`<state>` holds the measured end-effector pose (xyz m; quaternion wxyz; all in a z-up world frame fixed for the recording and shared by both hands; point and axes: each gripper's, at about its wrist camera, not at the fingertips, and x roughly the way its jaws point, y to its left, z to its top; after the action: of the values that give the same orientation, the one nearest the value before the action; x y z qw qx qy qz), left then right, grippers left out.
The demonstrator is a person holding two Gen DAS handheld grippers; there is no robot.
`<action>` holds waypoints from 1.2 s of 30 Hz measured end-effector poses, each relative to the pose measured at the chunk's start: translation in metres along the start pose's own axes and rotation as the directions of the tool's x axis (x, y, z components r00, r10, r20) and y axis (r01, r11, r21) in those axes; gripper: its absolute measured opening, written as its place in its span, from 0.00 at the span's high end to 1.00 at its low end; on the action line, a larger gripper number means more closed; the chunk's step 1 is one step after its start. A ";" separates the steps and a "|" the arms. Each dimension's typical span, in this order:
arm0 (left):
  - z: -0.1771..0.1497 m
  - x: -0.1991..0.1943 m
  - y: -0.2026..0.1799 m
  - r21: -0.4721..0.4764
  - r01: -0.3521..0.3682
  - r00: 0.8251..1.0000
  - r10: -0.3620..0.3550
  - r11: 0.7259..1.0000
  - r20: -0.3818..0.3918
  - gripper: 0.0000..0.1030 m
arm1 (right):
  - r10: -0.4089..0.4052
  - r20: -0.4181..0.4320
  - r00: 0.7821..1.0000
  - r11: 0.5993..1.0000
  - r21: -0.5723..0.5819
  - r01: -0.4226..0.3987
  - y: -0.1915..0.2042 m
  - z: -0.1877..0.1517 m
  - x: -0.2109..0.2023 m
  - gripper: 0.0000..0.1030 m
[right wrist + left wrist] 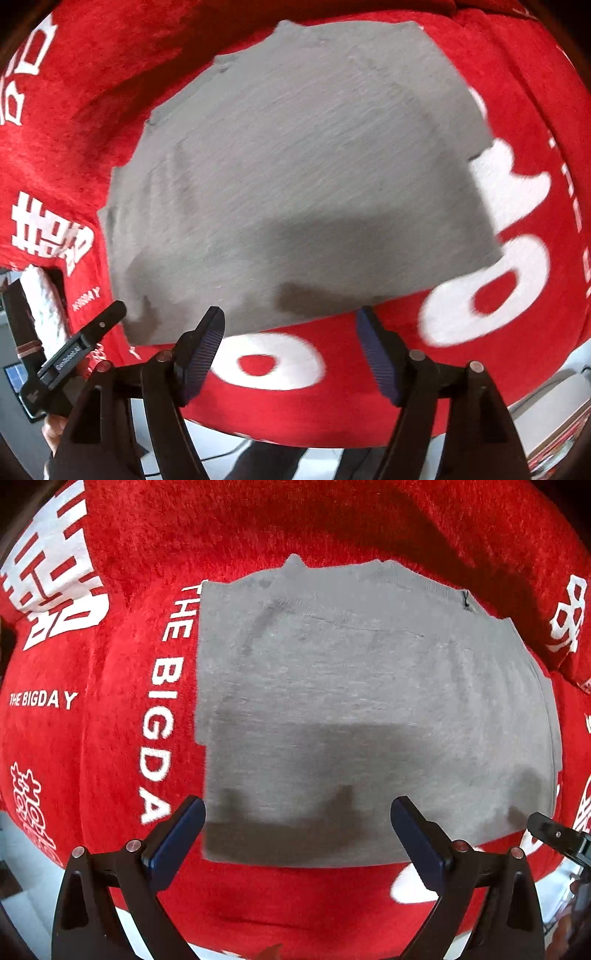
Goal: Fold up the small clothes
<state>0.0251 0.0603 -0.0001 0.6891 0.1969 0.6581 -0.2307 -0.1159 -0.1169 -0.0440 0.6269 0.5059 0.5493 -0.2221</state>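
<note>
Folded grey knit garment (369,701) lies mid-frame on red printed plush blanket (129,554), left gripper (297,834) and right gripper (290,347) both spread wide, empty.

A fuzzy red blanket (295,524) with white lettering fills most of both views, with "THE BIGDAY" printed at the left of the left wrist view. At the lower left of the right wrist view a white towel-like cloth (44,302) shows past the blanket's edge.
</note>
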 end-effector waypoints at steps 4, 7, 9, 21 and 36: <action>0.002 -0.002 0.022 0.012 0.007 1.000 -0.007 1.000 -0.003 0.01 | 0.131 0.061 0.989 0.990 0.039 -0.134 0.026 -0.021 0.010 0.00; 0.003 -0.002 0.040 0.030 0.016 1.000 -0.016 0.999 -0.013 0.01 | 0.193 0.033 0.981 0.979 0.061 -0.195 0.045 -0.031 0.026 0.00; 0.004 -0.002 0.050 0.047 0.005 1.000 -0.005 0.999 -0.009 0.01 | 0.246 0.005 0.969 0.965 0.097 -0.246 0.055 -0.038 0.040 0.00; 0.005 0.007 0.091 0.078 0.027 0.999 -0.025 0.997 -0.036 0.01 | 0.278 -0.030 0.960 0.954 0.127 -0.273 0.078 -0.058 0.072 0.00; 0.020 0.017 0.135 -0.014 0.224 0.974 -0.224 0.975 -0.034 0.01 | 0.571 0.107 0.814 0.760 0.306 -0.574 0.087 -0.067 0.119 0.00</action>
<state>0.1202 0.1581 -0.0207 0.6480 0.1221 0.6892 -0.3002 -0.0394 0.0088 -0.1110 0.5745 0.7445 0.3221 -0.1091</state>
